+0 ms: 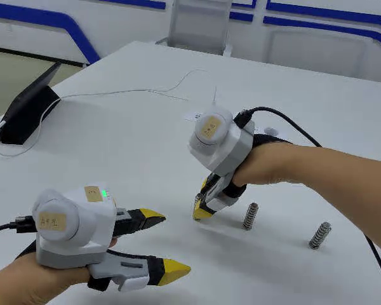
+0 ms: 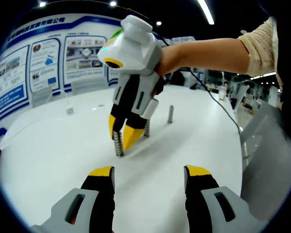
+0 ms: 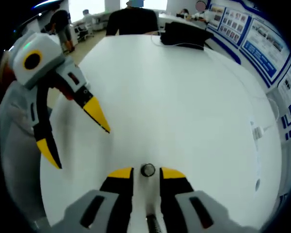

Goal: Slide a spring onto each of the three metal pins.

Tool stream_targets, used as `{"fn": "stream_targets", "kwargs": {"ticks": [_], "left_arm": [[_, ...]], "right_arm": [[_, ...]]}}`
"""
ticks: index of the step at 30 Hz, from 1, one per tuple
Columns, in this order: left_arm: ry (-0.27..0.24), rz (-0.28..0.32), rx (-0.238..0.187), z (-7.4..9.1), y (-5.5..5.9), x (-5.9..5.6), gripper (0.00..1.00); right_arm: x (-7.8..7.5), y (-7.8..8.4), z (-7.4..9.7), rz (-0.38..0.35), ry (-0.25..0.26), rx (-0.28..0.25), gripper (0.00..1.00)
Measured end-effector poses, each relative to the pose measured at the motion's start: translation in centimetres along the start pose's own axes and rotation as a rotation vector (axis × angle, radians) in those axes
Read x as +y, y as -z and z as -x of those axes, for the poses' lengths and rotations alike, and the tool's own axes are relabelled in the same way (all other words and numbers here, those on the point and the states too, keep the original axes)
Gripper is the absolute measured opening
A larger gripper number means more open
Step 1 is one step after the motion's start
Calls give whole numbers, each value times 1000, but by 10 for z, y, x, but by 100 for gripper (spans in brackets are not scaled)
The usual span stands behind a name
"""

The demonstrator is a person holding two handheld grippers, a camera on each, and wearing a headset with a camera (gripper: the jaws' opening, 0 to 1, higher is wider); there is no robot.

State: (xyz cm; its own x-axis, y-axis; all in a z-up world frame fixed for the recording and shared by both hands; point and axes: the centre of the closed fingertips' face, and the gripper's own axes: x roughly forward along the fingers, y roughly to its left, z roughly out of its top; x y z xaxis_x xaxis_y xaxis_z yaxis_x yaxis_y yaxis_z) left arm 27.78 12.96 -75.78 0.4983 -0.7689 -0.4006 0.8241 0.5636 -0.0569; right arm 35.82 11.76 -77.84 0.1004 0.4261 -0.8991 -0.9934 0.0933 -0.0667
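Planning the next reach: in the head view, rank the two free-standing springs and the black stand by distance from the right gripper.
1. Middle spring, just right of the right gripper, which is shut on a third spring.
2. Outer spring, further right again.
3. Black stand, far off at the table's left edge.

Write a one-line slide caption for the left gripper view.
Right gripper grips an upright spring on the white table; left gripper hovers open in front.
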Motion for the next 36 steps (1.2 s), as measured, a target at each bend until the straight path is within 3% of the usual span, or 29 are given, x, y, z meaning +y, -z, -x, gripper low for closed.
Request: {"fn": "stream_targets", "kwargs": {"ticks": [9, 36], "left_arm": [[-1, -4, -1, -1, -2, 0, 59], [-1, -1, -2, -4, -7, 0, 61]], "right_arm": [[-4, 7, 16, -28, 20, -33, 27], [-9, 49, 55, -141, 103, -129, 41]]}}
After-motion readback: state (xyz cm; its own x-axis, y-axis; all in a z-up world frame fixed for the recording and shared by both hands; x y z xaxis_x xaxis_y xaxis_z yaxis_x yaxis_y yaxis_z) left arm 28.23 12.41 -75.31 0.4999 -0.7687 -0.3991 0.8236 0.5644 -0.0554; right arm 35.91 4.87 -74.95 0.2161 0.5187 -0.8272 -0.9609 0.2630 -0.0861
